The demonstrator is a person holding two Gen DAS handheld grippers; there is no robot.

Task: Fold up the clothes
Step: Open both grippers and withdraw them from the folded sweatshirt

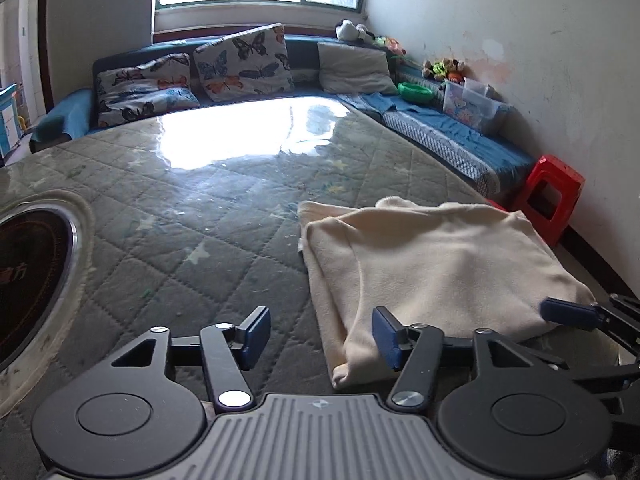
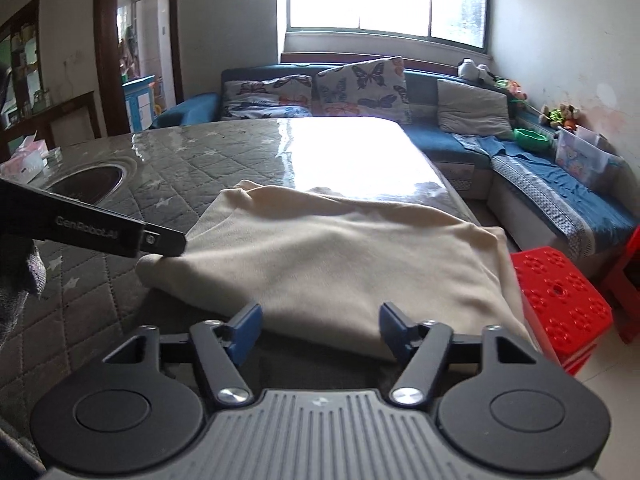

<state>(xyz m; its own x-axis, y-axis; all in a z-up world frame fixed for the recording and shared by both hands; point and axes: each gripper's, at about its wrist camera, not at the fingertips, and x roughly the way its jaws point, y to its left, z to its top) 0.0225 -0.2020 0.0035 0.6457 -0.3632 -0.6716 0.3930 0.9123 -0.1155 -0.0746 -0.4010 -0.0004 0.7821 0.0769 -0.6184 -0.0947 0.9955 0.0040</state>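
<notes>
Lay already doubled into a thick rectangle, the cream garment [image 1: 436, 264], on the table's [image 1: 192, 208] near right part, right edge close to the table rim. Fitted either a fold midway or a finished one. Stood apart and empty, left tool [image 1: 320, 336] and right tool [image 2: 320, 330]. Left wide open room leftward and beyond.

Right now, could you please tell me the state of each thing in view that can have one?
Cream garment: folded, lying flat on the table, held by neither gripper.
Left gripper: open, empty, at the garment's near left corner.
Right gripper: open, empty, at the garment's near edge.
Table: quilted cover under a glossy sheet, window glare at the far end.
Red stool: upright on the floor beside the table.
</notes>
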